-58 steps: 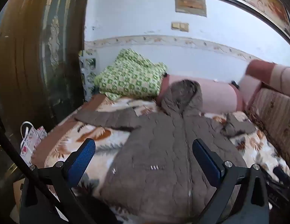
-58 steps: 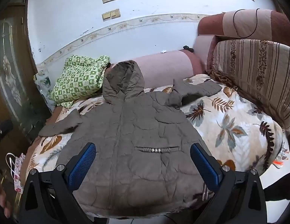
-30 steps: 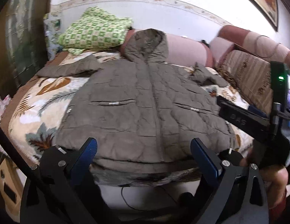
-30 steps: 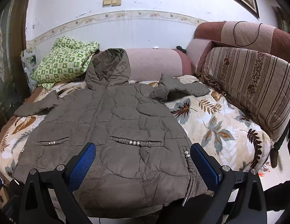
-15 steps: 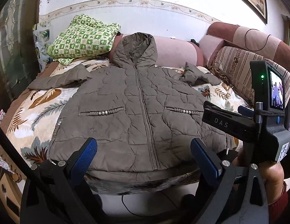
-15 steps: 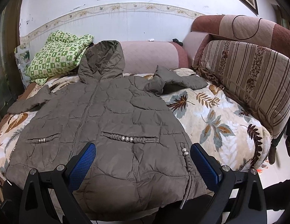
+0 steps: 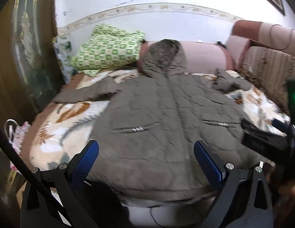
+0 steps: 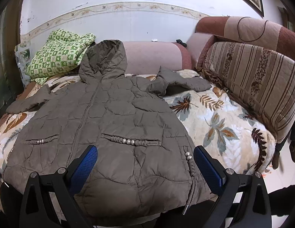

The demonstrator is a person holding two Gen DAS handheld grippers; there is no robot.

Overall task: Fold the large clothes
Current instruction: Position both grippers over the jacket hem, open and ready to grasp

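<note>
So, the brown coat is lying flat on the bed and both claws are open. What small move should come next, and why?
Probably lower the right claw onto the coat's near hem corner and close on it. Both claws, the left claw too, hover open above the hem holding nothing. The coat lies front up, zipped, sleeves spread on the leaf-print blanket, so no fold has begun.

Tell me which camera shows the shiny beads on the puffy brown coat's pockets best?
The right wrist view. It is sharp, so the round silvery beads on the puffy brown coat show one by one along both pockets. The left wrist view is blurred by motion; there the beads are only faint bright smears.
</note>
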